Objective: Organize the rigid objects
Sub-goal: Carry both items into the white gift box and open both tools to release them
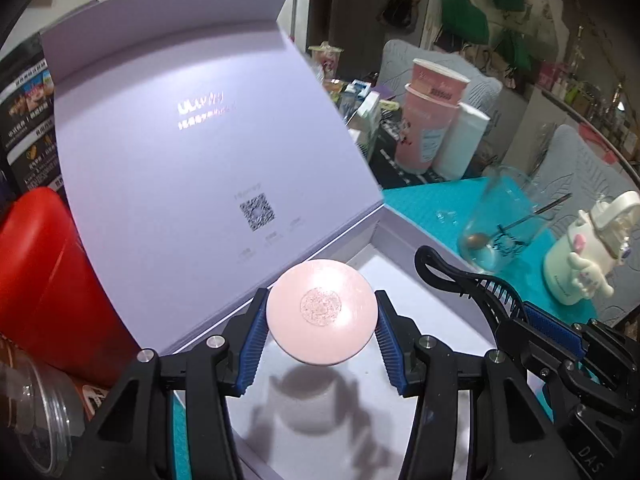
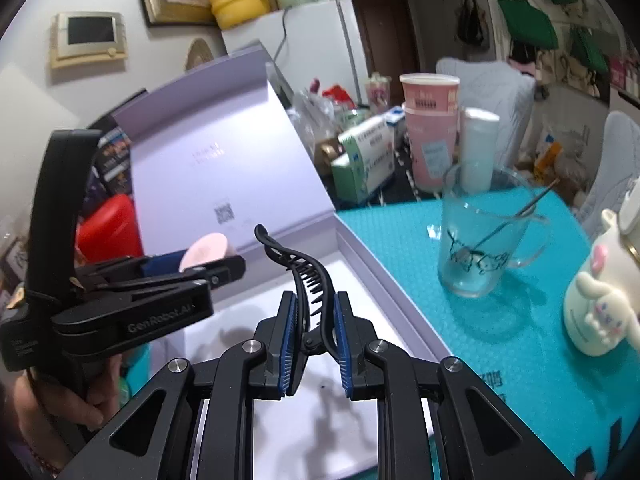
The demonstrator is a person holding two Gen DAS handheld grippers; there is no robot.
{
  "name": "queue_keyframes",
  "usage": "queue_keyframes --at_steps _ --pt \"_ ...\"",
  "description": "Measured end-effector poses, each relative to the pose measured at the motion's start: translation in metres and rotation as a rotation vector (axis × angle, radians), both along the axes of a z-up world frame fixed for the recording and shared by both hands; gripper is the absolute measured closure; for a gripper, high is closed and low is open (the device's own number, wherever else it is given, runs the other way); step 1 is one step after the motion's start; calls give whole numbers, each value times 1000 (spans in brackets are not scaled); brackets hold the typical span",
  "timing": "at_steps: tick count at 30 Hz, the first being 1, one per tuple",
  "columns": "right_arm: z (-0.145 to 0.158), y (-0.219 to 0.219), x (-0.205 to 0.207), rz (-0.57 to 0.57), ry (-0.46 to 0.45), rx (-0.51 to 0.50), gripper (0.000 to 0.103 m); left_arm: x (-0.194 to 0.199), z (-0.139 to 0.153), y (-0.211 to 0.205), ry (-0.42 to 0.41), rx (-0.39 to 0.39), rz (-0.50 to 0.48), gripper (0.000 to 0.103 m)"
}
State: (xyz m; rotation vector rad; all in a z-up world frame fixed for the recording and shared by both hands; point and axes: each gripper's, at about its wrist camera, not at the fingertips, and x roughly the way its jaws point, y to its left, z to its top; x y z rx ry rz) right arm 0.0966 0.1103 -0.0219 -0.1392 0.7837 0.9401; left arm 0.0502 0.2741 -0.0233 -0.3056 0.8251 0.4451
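Observation:
A round pink compact (image 1: 321,311) hangs above the white floor of an open lilac box (image 1: 400,360), pinched at its sides by my left gripper (image 1: 320,332). It casts a shadow on the box floor. In the right wrist view the same compact (image 2: 208,252) shows edge-on in the left gripper (image 2: 212,268), held by a hand at the left. My right gripper (image 2: 315,344) is shut on the hinge end of a black toothed hair clip (image 2: 308,276), which sticks up over the box (image 2: 360,248). The clip (image 1: 472,284) and right gripper (image 1: 560,344) also show at the right of the left wrist view.
The box lid (image 1: 192,128) stands raised behind. A glass mug with a spoon (image 2: 476,240) and a white cartoon-dog bottle (image 2: 600,304) stand on the teal mat (image 2: 400,232). A red container (image 1: 44,280), pink cups (image 2: 430,128) and cartons crowd the back.

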Motion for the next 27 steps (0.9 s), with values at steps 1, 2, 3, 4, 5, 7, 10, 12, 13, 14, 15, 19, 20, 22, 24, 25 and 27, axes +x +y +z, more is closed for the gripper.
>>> queue_keyframes --at_steps 1,2,3,4,5,7,10,12,13,14,15,19,20,22,24,25,27 --pt "-3 2 2 -2 6 -6 84 1 -3 1 10 -5 1 53" --pt "-6 3 5 -9 13 -17 84 3 -7 2 22 -11 0 53" --pt "-9 4 8 -13 22 -25 84 5 -11 1 36 -17 -2 53" --pt "-13 5 11 -15 37 -29 84 7 -15 1 49 -21 -2 53" --pt "-17 4 14 -17 57 -34 84 9 -19 0 63 -21 -3 53" --pt "-23 5 16 -23 62 -47 84 14 -29 -1 97 -28 -9 53" --pt "-29 10 13 -23 39 -82 84 22 -39 0 140 -55 -15 53" --pt "-32 12 12 -17 40 -96 84 21 -37 1 133 -55 -12 53" --pt "-33 13 11 -12 48 -95 84 21 -38 1 139 -45 -9 53" --pt "-34 13 10 -11 49 -97 84 22 -39 1 151 -37 -6 53" --pt "-35 13 10 -12 47 -100 84 23 -41 3 167 -47 -2 53" --pt "-38 13 9 -20 38 -112 84 25 -44 2 194 -33 -3 53" --pt "-39 13 9 -21 39 -117 84 26 -44 1 202 -25 2 53" --pt "-39 13 8 -27 39 -123 84 28 -47 2 225 -35 4 53" --pt "-39 12 8 -36 33 -132 83 29 -53 5 249 -69 5 53" --pt "-38 11 8 -42 28 -135 77 29 -56 7 258 -95 8 53" --pt "-36 9 8 -49 22 -130 71 27 -59 13 253 -161 27 53"
